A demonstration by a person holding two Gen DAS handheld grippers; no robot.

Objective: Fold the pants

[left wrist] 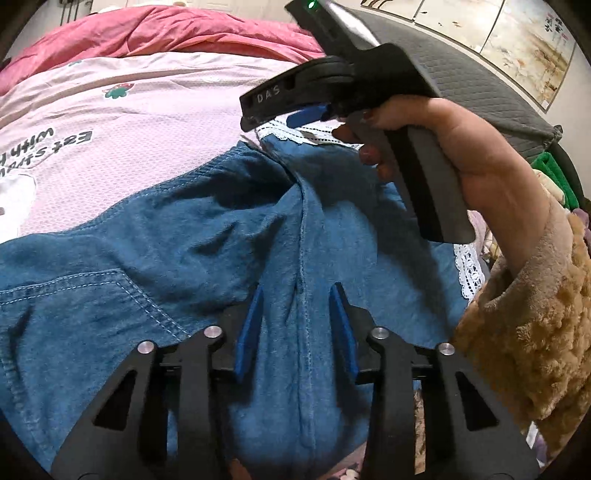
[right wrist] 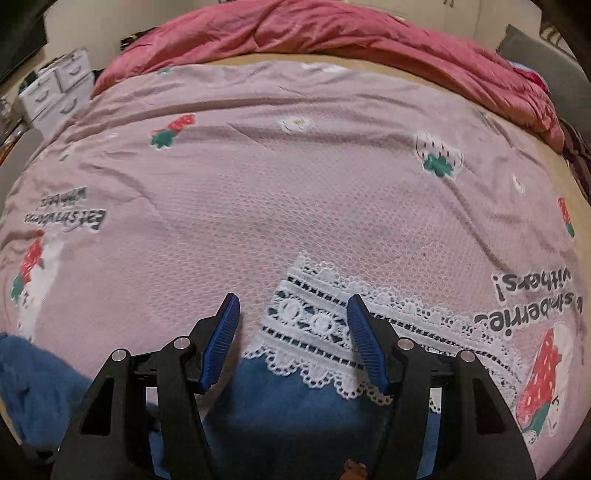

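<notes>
Blue denim pants (left wrist: 184, 240) with a white lace hem (left wrist: 306, 133) lie spread on the bed. My left gripper (left wrist: 297, 288) points down at them, its blue pads standing apart on either side of a stitched seam, with denim lying between them. In the left wrist view a hand holds my right gripper (left wrist: 267, 122) over the far lace hem. From its own camera, the right gripper (right wrist: 293, 297) is open just above the lace hem (right wrist: 314, 321), with blue denim (right wrist: 288, 406) below it. A back pocket (left wrist: 92, 295) shows at the left.
A pink bedsheet (right wrist: 258, 192) with strawberry prints covers the bed. A red quilt (right wrist: 314, 33) is bunched along the far edge. A grey padded headboard (left wrist: 461, 70) is at the right, and white drawers (right wrist: 55, 88) stand at the far left. A fuzzy brown sleeve (left wrist: 524, 343) reaches in from the right.
</notes>
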